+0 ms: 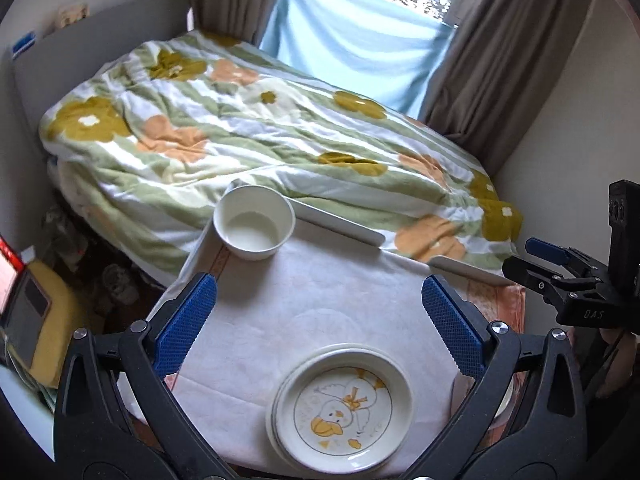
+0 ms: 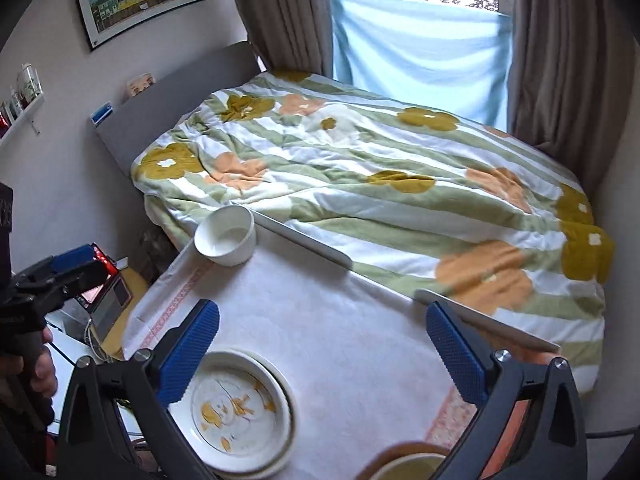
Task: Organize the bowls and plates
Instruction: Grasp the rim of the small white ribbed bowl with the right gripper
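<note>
A stack of cream plates, the top one with a yellow duck drawing (image 1: 342,408), lies at the near edge of the white-clothed table (image 1: 320,292); it also shows in the right wrist view (image 2: 236,410). A white bowl (image 1: 254,222) stands at the table's far left corner, also in the right wrist view (image 2: 226,235). Another round dish (image 2: 408,464) with a brown rim shows at the bottom edge. My left gripper (image 1: 320,328) is open and empty above the plates. My right gripper (image 2: 322,352) is open and empty, right of the plates.
A bed with a flowered quilt (image 1: 260,136) lies right behind the table. Curtains and a window (image 1: 360,32) are at the back. A yellow stool with a device (image 1: 36,312) stands to the table's left. Grey rails (image 1: 340,224) edge the table's far side.
</note>
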### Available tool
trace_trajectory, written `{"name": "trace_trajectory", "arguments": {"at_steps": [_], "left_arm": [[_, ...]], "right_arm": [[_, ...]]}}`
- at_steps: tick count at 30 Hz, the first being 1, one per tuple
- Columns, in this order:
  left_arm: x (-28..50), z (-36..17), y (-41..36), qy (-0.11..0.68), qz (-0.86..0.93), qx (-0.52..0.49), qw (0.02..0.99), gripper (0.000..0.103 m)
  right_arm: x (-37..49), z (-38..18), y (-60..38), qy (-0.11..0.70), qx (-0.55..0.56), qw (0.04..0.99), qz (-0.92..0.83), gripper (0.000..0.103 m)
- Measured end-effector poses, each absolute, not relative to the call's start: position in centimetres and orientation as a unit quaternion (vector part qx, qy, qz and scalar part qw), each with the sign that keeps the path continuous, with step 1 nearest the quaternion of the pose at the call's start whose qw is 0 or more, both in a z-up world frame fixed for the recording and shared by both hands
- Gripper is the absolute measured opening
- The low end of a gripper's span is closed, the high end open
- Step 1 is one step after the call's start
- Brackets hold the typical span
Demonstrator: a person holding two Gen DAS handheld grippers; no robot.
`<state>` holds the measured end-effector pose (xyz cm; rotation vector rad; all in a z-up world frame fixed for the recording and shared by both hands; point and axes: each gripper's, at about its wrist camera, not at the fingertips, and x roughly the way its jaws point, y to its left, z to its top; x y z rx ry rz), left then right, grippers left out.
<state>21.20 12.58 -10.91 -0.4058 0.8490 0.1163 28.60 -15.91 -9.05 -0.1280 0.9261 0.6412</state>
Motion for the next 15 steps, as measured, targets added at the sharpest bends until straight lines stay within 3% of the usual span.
{"name": "trace_trajectory", "arguments": {"at_steps": [4, 7, 8, 10, 12, 15], "left_arm": [[23.2, -14.7, 17.1, 0.424, 0.074, -0.243, 0.869, 0.101], [25.3, -18.3, 19.9, 0.436, 0.067, -0.29, 0.85, 0.094], [26.2, -19.8, 20.6, 0.439, 0.061, -0.31, 0.841, 0.087], [27.7, -22.5, 21.8, 0.448, 0.063, -0.336, 0.826, 0.077], [29.1, -24.8, 22.7, 0.454, 0.062, -0.355, 0.815, 0.068], [31.2, -27.5, 23.3, 0.469, 0.066, -0.358, 0.805, 0.056]], "right_arm": [[32.3, -11.2, -9.0, 0.456, -0.095, 0.821, 0.331, 0.103], [34.7, -14.1, -4.5, 0.487, -0.085, 0.786, 0.371, 0.103], [35.6, -15.4, -2.8, 0.501, -0.073, 0.773, 0.382, 0.1], [37.1, -17.8, -0.5, 0.524, -0.061, 0.757, 0.385, 0.089], [38.6, -20.6, 1.7, 0.545, -0.054, 0.742, 0.387, 0.07], [40.2, -24.0, 3.7, 0.569, -0.045, 0.723, 0.39, 0.057]]}}
